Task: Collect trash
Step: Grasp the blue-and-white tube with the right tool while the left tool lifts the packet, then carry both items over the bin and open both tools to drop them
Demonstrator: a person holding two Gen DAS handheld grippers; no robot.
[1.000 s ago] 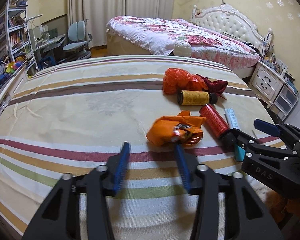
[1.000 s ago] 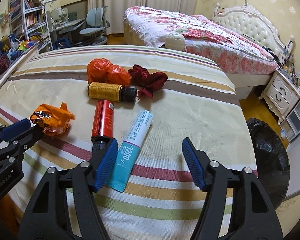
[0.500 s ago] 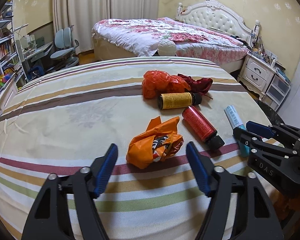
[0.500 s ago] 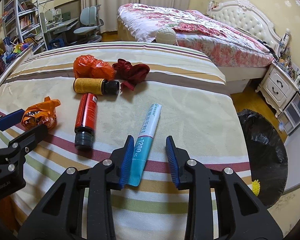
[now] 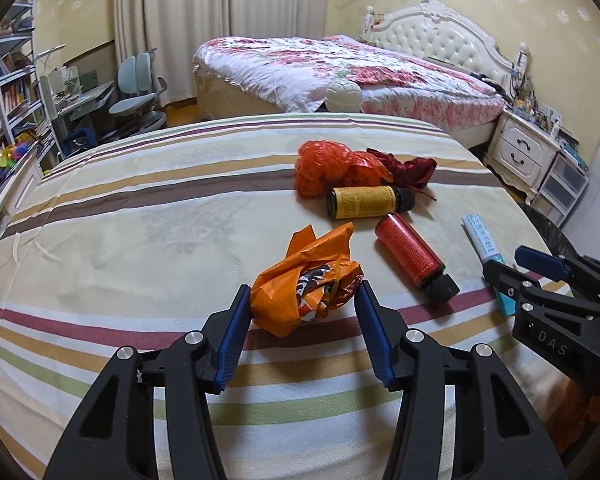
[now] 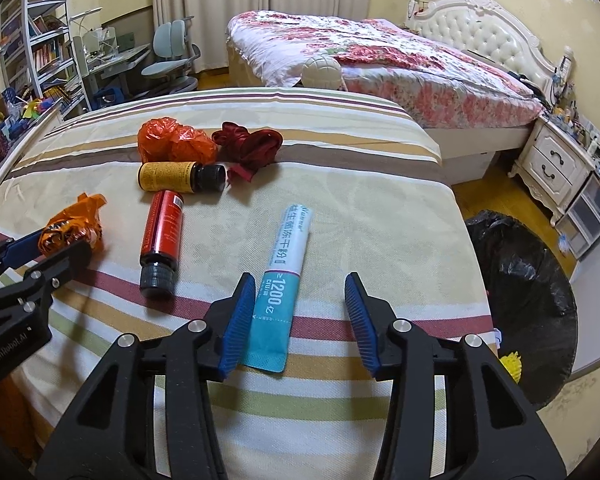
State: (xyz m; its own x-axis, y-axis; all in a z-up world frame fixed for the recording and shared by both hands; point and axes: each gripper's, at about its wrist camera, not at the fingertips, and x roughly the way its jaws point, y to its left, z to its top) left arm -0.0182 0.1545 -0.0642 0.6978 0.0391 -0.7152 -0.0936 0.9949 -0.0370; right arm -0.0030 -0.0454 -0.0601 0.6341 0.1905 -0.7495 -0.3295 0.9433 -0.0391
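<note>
- Striped bedcover (image 5: 148,240) fills both views, with a floral bed behind it and a black-lined trash bin (image 6: 528,280) on the floor off its right edge.
- Left gripper (image 5: 300,300) has its jaws closing around the crumpled orange wrapper (image 5: 304,284); the pads look to be right at its sides, though a firm squeeze is not evident.
- Judging by its creases, that wrapper is light, thin and springy: it should crush and rustle, and a bite across the bulky middle looks safer than on a loose flap.
- Right gripper (image 6: 300,304) has its jaws opening; the teal-and-white sachet (image 6: 284,276) lies flat with its near end against the left pad, the right pad well clear of it.
- Flat and probably slick, the sachet gives little to catch; pinching across its narrow width near the teal end seems the likeliest hold, perhaps gathering some cloth too.
- Between the two grippers lies a red bottle (image 6: 160,236) on its side, cap toward the camera; it could roll if nudged.
- Farther out sit a yellow-labelled bottle (image 6: 180,177), a balled orange bag (image 6: 172,142) and a dark red ribbon bundle (image 6: 252,148), close together.
- Nothing blocks either pick, but the soft bedding may sag under pressure.
</note>
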